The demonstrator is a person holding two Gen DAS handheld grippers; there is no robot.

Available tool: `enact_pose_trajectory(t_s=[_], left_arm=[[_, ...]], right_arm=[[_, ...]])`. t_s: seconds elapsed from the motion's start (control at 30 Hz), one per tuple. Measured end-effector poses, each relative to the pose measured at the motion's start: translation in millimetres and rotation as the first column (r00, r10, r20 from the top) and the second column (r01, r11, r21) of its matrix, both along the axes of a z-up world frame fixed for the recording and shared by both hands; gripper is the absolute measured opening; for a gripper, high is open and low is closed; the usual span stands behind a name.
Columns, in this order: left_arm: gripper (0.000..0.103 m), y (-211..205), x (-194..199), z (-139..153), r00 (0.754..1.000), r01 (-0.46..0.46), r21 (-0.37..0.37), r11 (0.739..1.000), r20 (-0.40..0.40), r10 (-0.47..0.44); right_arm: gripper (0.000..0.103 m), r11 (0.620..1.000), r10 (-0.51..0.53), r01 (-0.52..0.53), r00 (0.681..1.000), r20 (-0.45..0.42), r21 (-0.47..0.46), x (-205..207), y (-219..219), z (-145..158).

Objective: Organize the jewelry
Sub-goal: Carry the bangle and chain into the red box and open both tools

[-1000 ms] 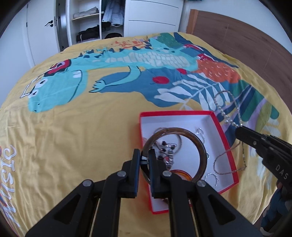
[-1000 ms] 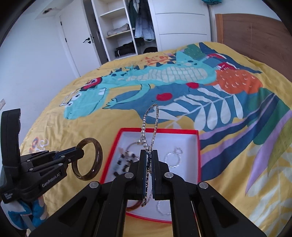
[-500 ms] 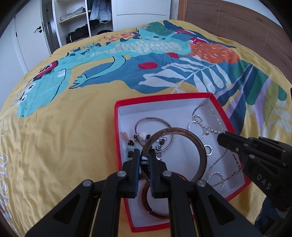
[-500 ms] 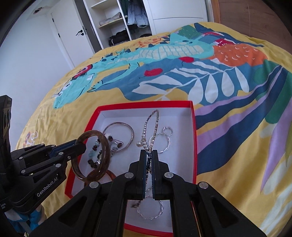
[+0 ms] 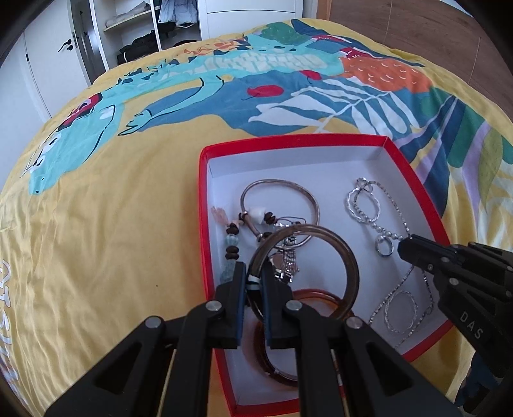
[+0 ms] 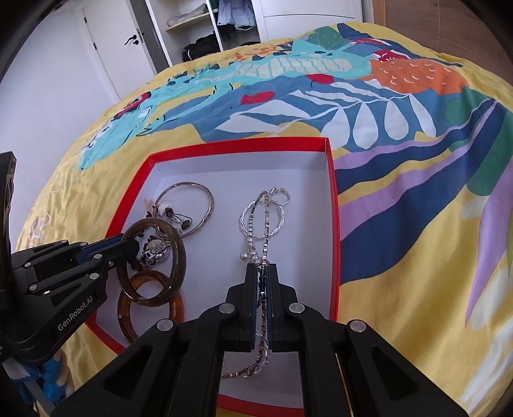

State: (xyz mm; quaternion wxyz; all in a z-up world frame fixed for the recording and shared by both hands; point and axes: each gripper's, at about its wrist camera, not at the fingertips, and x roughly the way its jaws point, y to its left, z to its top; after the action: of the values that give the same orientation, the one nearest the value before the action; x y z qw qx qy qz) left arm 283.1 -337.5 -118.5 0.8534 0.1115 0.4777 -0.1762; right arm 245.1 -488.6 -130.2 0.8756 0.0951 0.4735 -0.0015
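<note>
A red box [image 5: 301,140] [image 6: 333,205] with a white inside lies on the bed and holds several pieces of jewelry. My left gripper [image 5: 254,276] [image 6: 130,248] is shut on a dark brown bangle [image 5: 348,261] [image 6: 178,253], held low over the box's left part above an amber bangle [image 5: 315,293] [image 6: 150,276]. My right gripper [image 6: 263,272] [image 5: 402,247] is shut on a silver chain necklace [image 6: 266,221] [image 5: 389,235], whose far loop rests on the box floor beside a silver ring bracelet [image 6: 277,224]. A silver bangle [image 5: 288,186] [image 6: 198,187] and a beaded string [image 5: 232,239] lie further in.
The box sits on a yellow bedspread [image 5: 112,224] [image 6: 400,304] printed with a teal dinosaur and leaves. Behind the bed stand an open wardrobe [image 5: 154,35] [image 6: 205,29], a white door [image 6: 118,41] and a wooden headboard [image 5: 433,35].
Both grippers have come down toward the box with their pieces. The necklace's far end, earlier hanging above the box, now lies on its floor; the brown bangle hangs closer to the amber one.
</note>
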Motion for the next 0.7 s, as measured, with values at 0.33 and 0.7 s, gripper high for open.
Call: enact_pose_trajectory(t_s=[0.33,0.7], left_arm=[[0.009,1.0,2.9,-6.9,1.0,-0.009,0.006,1.0,-0.012,0.009],[0.01,3.0,3.6,-7.7,0.999,-0.026,0.007,1.0,-0.019,0.026]], right_arm=[[0.005,1.0,-0.009,0.008,1.0,-0.018,-0.027,-3.1,-2.8,-6.8],[0.007,0.999,-0.01,0.009,1.0,-0.023,-0.032,-2.6,-0.4,-6.0]])
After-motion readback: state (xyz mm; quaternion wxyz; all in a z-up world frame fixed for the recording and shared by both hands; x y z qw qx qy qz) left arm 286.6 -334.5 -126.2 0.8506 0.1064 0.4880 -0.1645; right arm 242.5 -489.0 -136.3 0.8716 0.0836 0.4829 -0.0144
